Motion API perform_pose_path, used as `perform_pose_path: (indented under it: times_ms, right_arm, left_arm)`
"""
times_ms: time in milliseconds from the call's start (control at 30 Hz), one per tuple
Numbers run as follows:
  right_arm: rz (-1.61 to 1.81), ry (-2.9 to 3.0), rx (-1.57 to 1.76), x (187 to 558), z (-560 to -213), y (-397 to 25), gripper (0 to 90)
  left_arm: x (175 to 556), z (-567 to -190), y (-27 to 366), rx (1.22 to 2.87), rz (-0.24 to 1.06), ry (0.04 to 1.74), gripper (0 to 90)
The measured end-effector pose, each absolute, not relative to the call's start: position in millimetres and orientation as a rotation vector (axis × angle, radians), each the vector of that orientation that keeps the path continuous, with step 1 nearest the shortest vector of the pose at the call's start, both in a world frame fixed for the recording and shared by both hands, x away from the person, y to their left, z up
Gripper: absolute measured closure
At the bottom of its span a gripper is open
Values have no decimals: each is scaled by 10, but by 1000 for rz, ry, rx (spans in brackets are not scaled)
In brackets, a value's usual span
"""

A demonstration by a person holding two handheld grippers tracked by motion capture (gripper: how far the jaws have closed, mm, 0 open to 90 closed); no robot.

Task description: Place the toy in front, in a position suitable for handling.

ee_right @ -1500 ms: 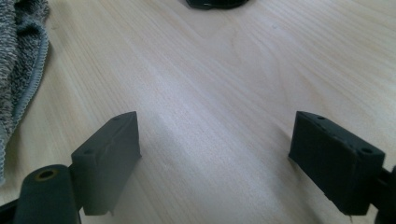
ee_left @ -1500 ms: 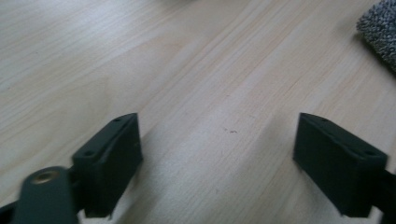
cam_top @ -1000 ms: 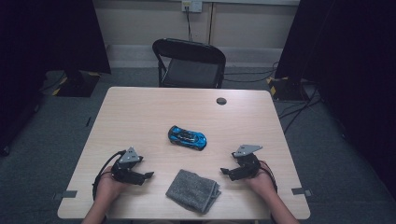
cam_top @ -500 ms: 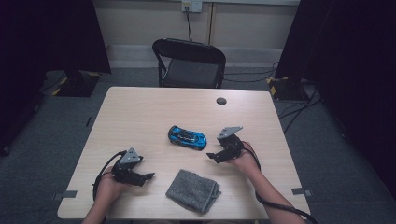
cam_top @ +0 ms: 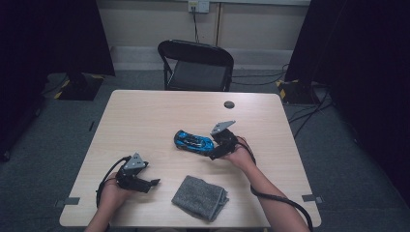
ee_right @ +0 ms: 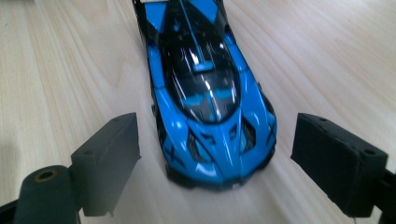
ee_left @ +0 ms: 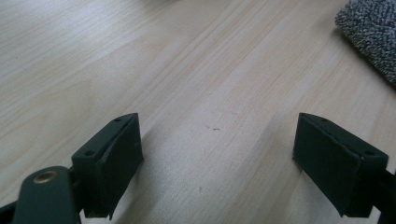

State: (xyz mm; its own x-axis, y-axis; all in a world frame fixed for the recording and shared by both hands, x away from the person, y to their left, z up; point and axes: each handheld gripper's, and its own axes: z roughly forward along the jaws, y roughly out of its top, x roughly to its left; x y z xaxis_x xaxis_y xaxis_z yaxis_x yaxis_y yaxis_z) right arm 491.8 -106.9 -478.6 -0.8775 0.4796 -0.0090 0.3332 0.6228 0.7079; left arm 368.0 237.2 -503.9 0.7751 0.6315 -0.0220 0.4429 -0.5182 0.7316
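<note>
1. The right tongs (ee_right: 215,163) are standing wide apart around the nose of the blue toy car (ee_right: 205,88), not touching it.
2. The car is sitting mid-surface (cam_top: 145,121).
3. The left tongs (ee_left: 217,158) are resting released near the grey cloth (cam_top: 200,197).

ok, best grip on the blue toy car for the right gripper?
Probably across the body at the near end of the blue toy car, one jaw on each flank. The right gripper is already lined up end-on along the car's long axis, jaws open and wider than the body. The flanks look like the narrowest, flattest pairing; the sloped glossy roof would likely slip. The car sits flat on the table.
</note>
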Motion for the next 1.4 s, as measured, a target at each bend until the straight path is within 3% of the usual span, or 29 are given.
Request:
perform_pose_path:
  times_ms: [767, 1167, 1400]
  right_arm:
    - [1030, 2745, 544, 5177, -4917, -547, 145]
    - [1044, 2751, 563, 5205, -4996, -532, 136]
    - [1086, 2736, 592, 5193, -5000, -577, 237]
  left_arm:
    - [3677, -5038, 2371, 2199, 316, 803, 156]
    - [3678, -5038, 2371, 2199, 317, 804, 157]
    - [3678, -5038, 2371, 2200, 317, 804, 157]
